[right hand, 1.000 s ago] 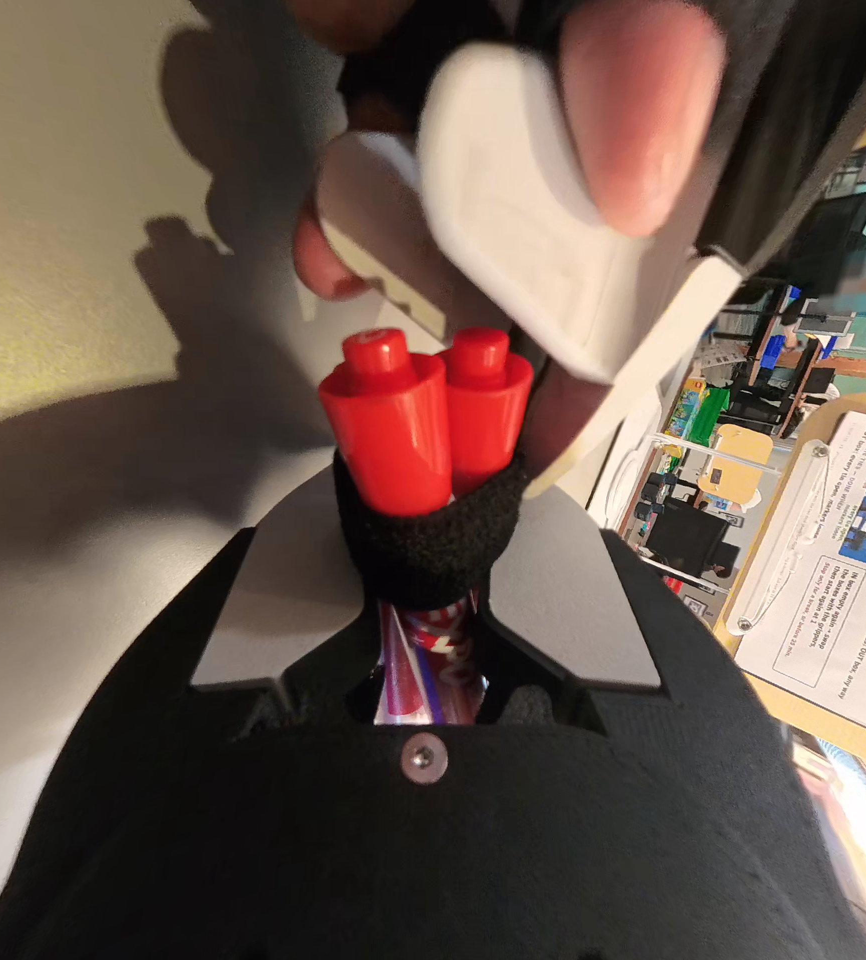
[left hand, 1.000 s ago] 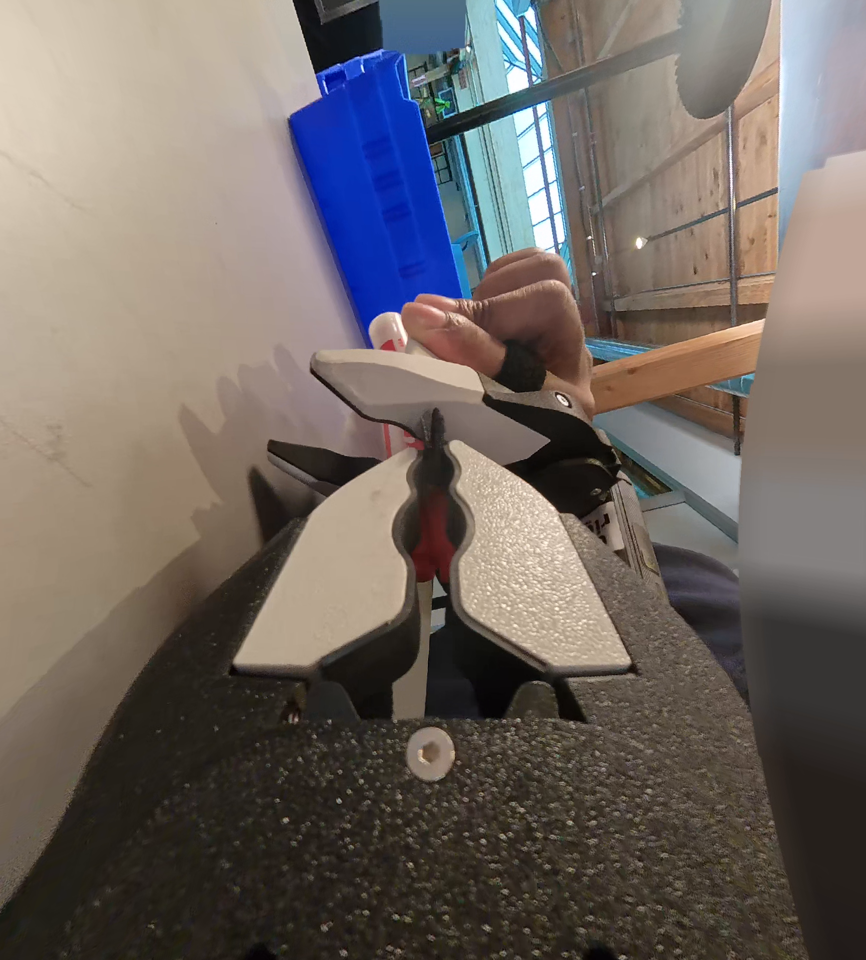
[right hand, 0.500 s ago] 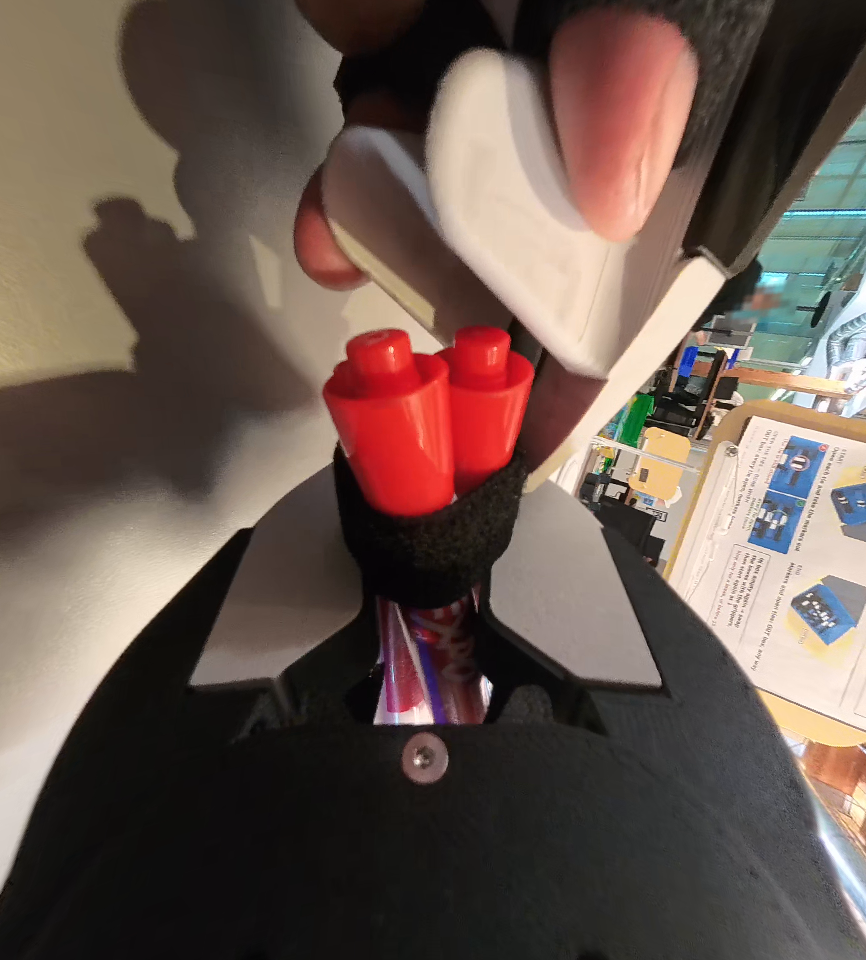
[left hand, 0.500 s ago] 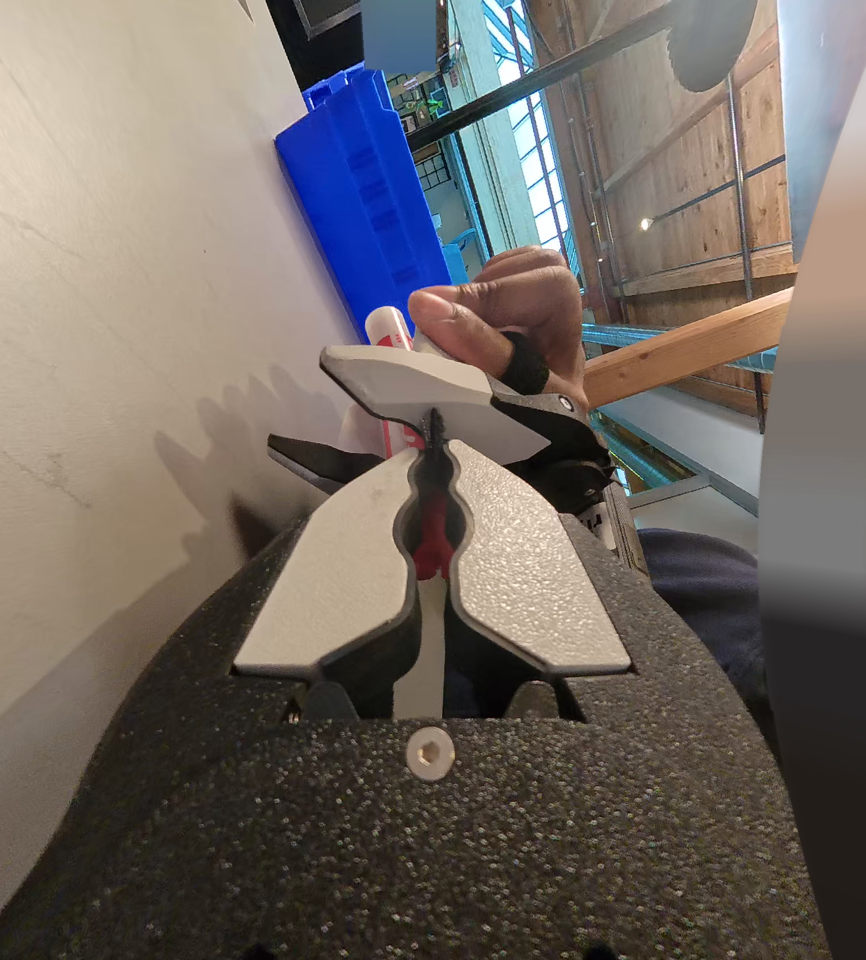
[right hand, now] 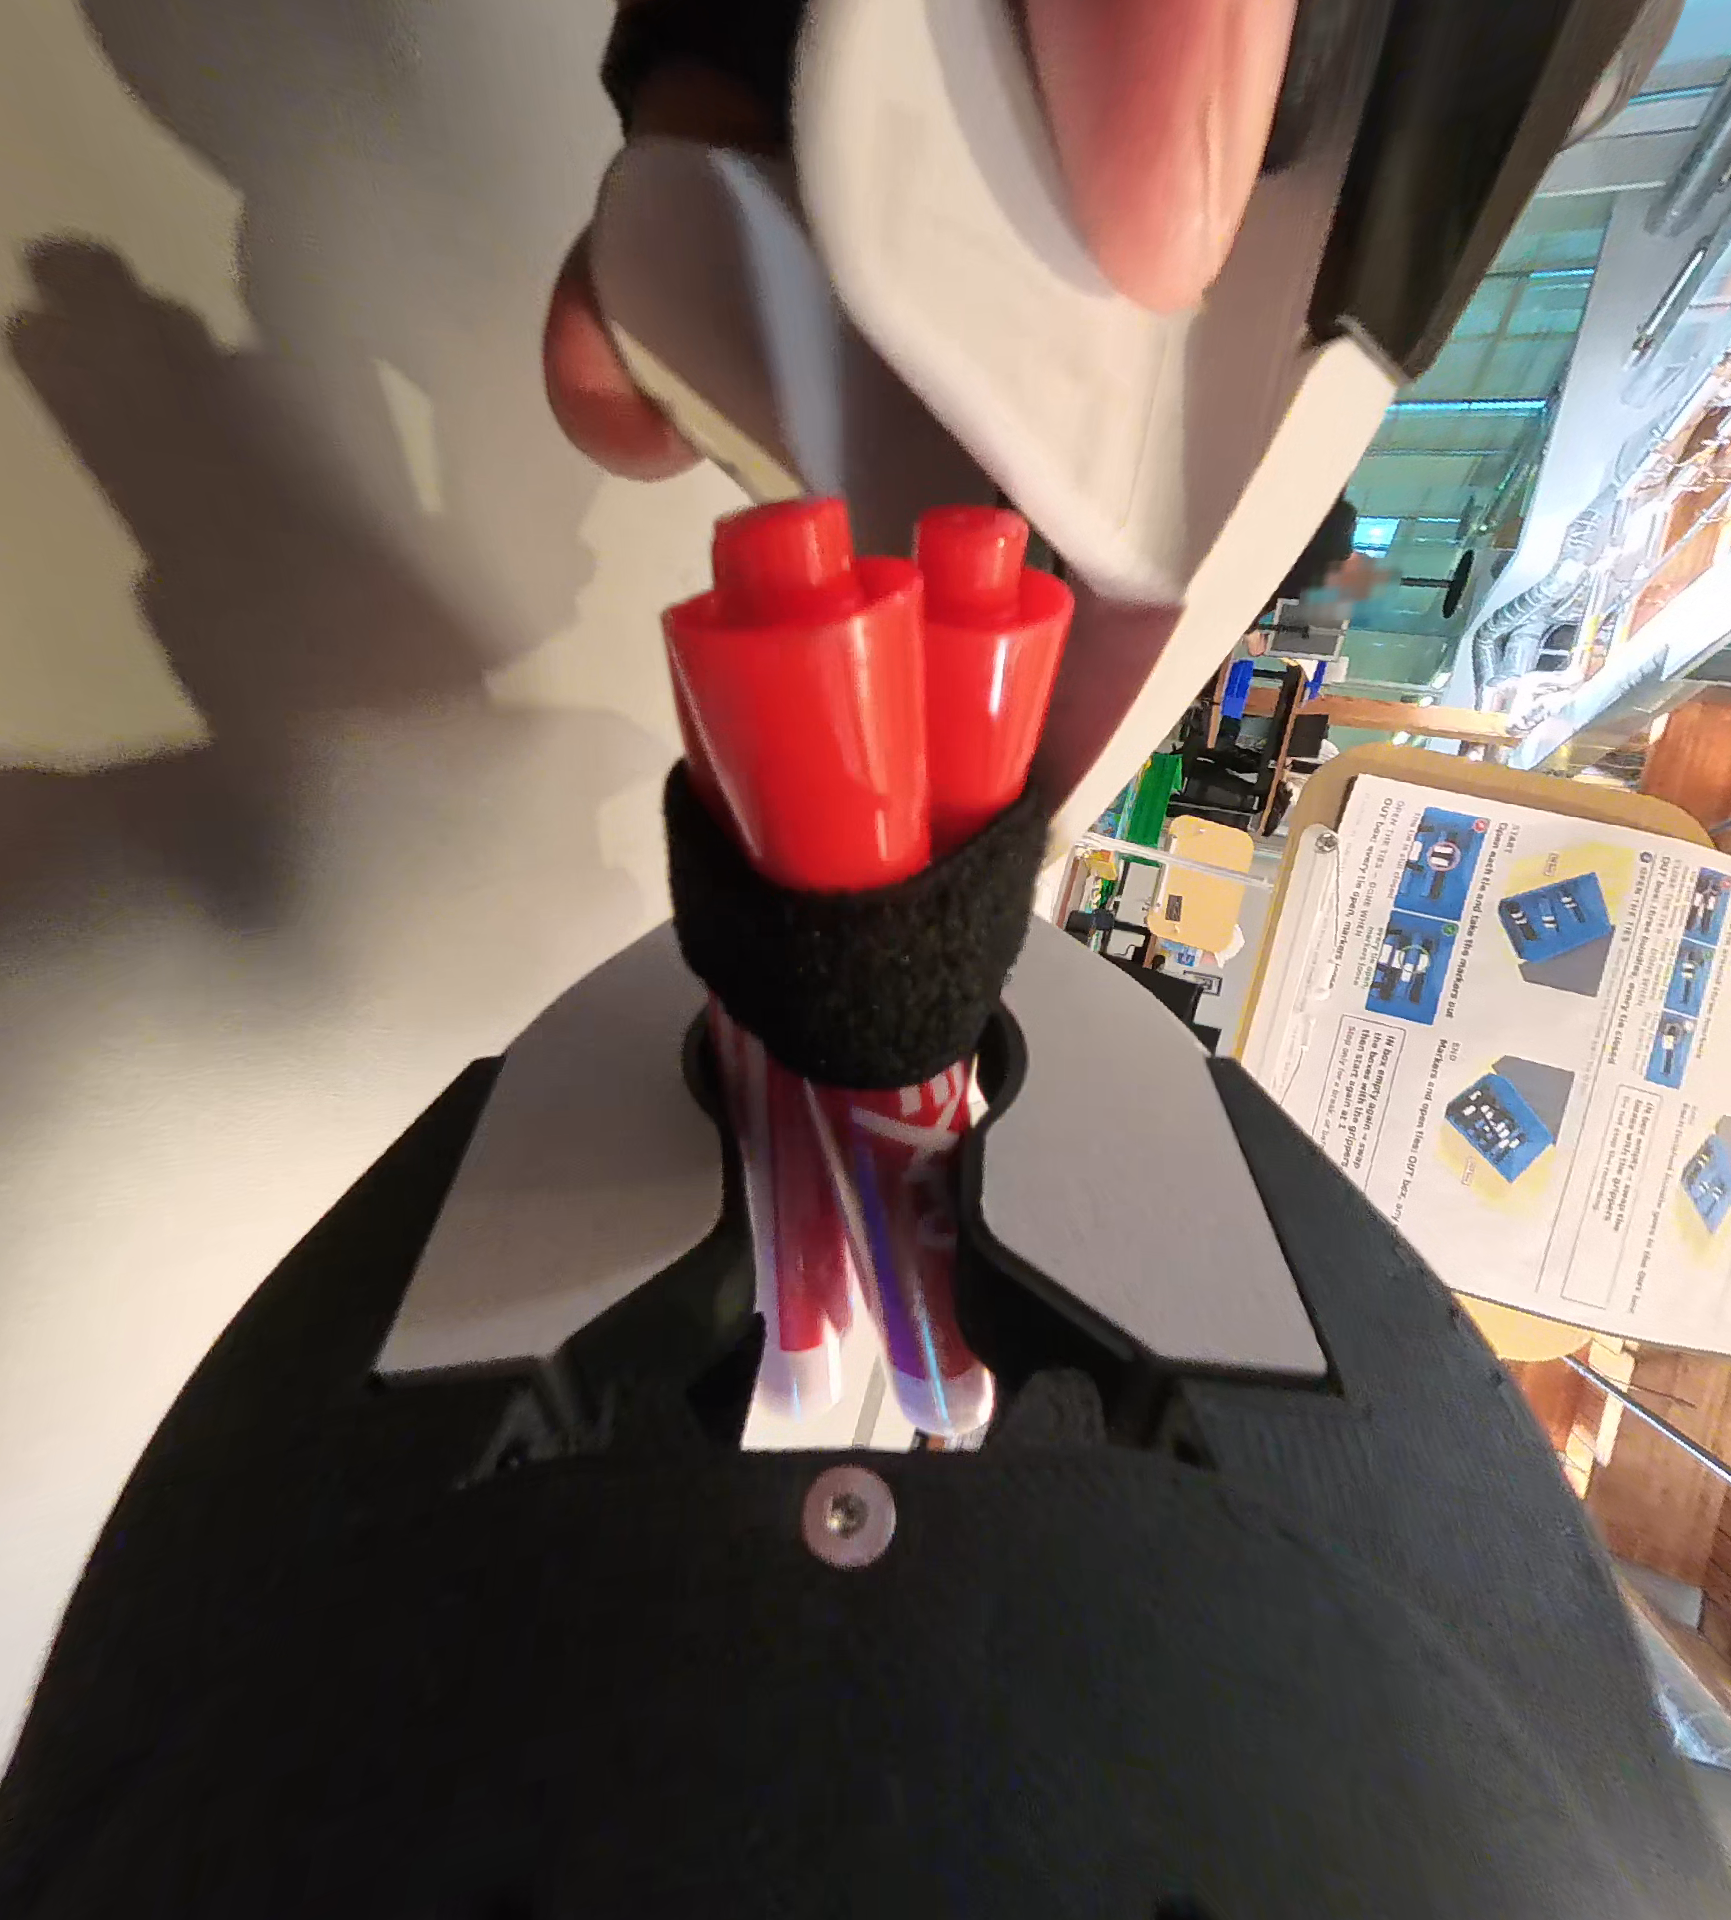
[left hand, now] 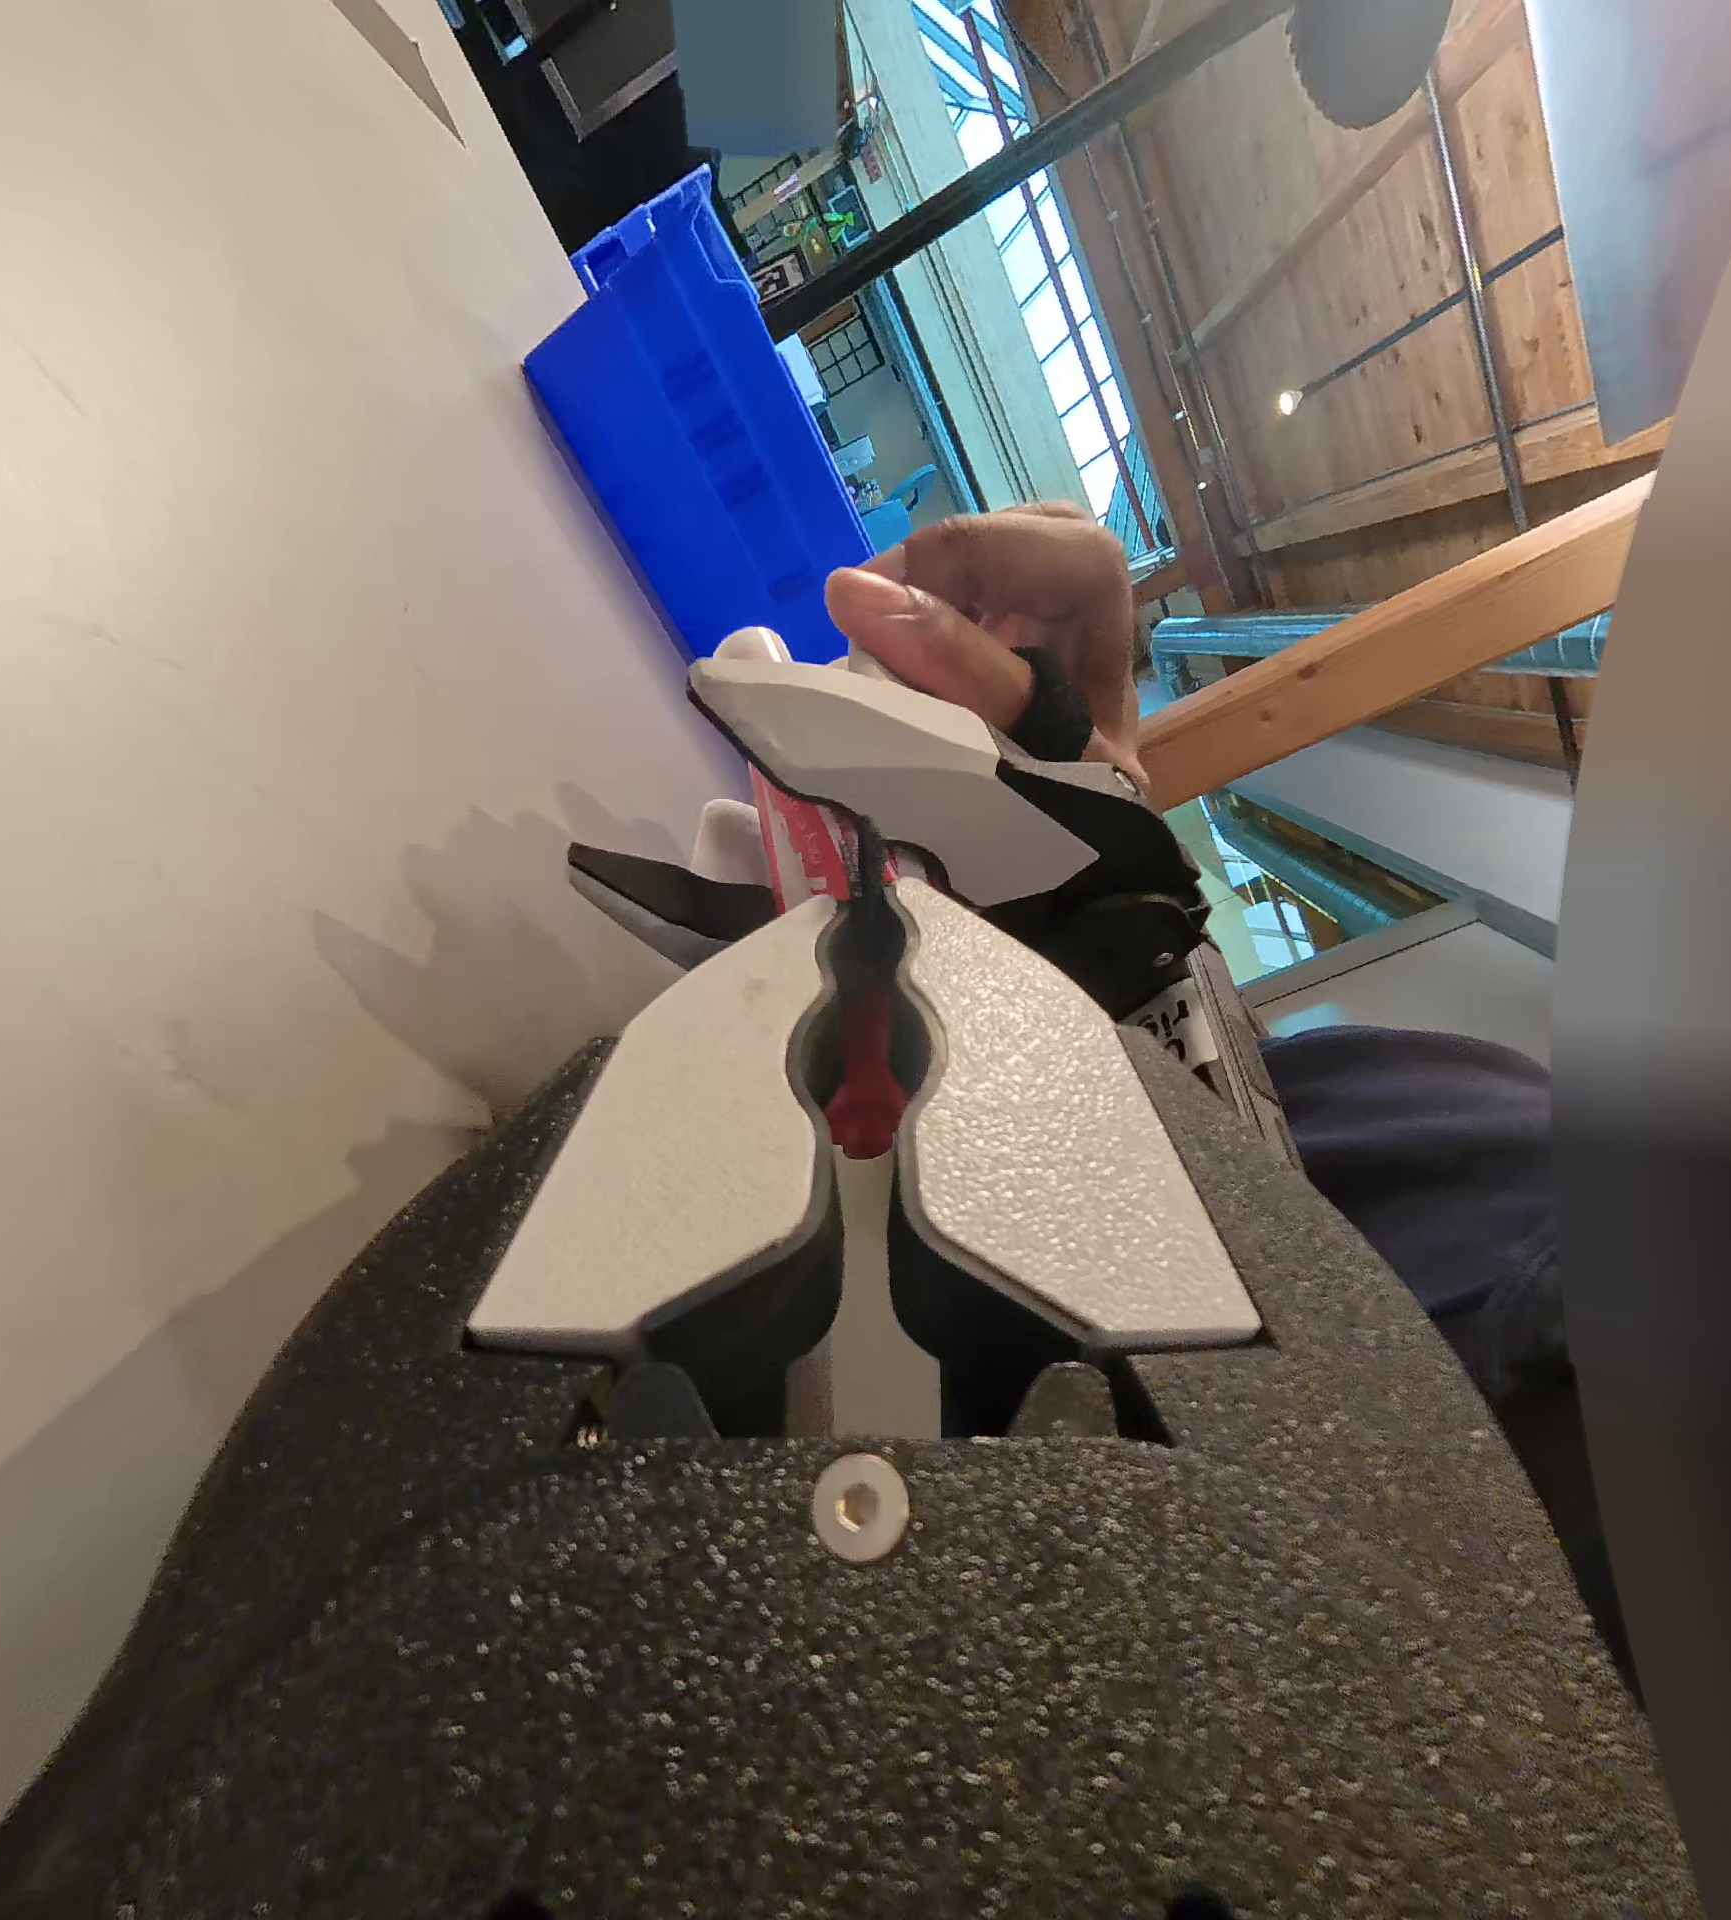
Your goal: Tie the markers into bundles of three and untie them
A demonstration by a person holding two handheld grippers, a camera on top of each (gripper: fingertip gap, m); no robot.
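Markers (right hand: 819, 727), red-capped, are sitting clamped between the fingers of the right gripper (right hand: 850, 1029), caps projecting past the fingertips; a black strap (right hand: 840, 966) is wrapping them just beyond its tips. Left gripper (left hand: 866, 914), crossing just ahead of the caps, is pinching the strap's tail (left hand: 866, 862) with jaws nearly together

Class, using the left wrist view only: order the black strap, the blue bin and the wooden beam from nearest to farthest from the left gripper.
1. Black strap: pinched at the left gripper's fingertips.
2. Blue bin: beyond, on the left by the wall.
3. Wooden beam: far right background.
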